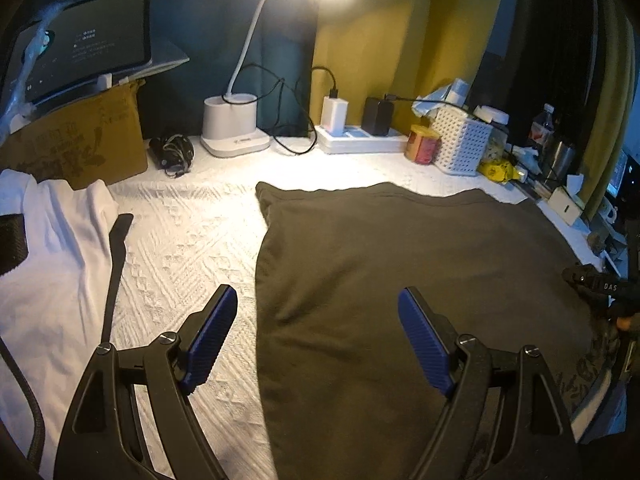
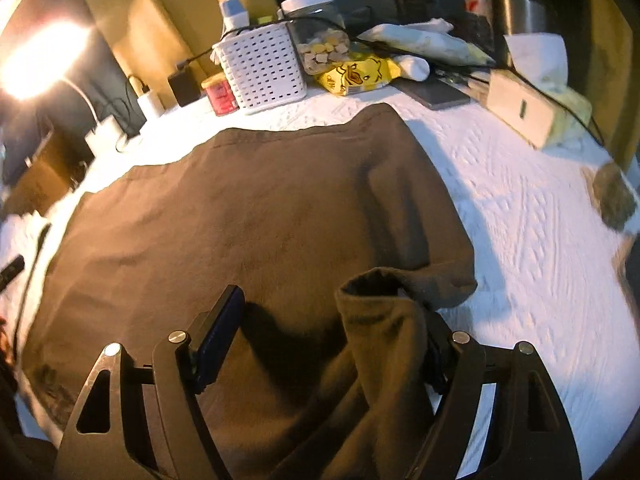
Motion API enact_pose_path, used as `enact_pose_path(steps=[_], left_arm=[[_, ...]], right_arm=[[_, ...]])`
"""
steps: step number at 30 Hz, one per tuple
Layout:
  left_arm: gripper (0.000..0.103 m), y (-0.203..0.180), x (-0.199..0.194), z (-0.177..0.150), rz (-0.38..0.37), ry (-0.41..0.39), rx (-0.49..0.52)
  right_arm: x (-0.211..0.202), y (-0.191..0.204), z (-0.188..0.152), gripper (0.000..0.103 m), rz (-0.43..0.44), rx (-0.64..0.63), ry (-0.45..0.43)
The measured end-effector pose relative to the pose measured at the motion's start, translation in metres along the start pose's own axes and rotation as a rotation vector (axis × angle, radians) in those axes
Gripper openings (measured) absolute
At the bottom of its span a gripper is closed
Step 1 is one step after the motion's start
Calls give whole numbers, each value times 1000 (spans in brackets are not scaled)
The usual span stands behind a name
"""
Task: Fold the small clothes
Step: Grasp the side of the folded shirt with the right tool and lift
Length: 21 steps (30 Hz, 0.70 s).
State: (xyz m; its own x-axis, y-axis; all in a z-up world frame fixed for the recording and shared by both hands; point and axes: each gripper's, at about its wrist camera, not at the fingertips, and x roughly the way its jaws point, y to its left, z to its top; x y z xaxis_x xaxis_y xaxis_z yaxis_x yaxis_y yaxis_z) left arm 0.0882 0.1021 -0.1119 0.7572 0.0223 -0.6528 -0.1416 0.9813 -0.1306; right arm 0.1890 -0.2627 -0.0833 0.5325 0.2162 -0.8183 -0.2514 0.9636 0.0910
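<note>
the left gripper (image 1: 318, 334) is held tilted downward with its jaws spread wide, and nothing is gripped between the blue pads (image 1: 210, 340). the right gripper (image 2: 332, 336) is likewise pitched downward with its jaws apart; one finger is draped over and hidden by brown cloth (image 2: 384, 320), while the other finger (image 2: 218, 340) is left bare.

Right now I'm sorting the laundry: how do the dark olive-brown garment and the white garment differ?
The dark olive-brown garment lies spread mostly flat at the middle of the white textured bedspread; the white garment lies rumpled at the left edge. The brown one shows almost whole, the white one partly cut off. Both rest on the bedspread.
</note>
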Motion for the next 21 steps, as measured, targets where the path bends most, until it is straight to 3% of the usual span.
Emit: enact_pose_path(steps=[6,7,8,9,11,17,21], left_arm=[[82,2,9,1,-48,10,0],[82,1,11,1,-49,13,2],[82,1,13,1,-48,17,4],[82,1,15,1,-42,21,4],[82,2,19,1,-23,34,6],[82,12,20,0,-22,40,-15],[82,21,16,-1,-22,33,-33]], right_arm=[[9,12,4,70,-60,-95,2],[9,12,4,64,-64,-103,2],[10,13,6,48,-71,-115,2],[10,13,7,44,-77,-119,4],[11,14,12,24,-42,-120,20],[5,33,22,19,-11,-117,-1],[-4,57,29,18,-34,-162,-28]])
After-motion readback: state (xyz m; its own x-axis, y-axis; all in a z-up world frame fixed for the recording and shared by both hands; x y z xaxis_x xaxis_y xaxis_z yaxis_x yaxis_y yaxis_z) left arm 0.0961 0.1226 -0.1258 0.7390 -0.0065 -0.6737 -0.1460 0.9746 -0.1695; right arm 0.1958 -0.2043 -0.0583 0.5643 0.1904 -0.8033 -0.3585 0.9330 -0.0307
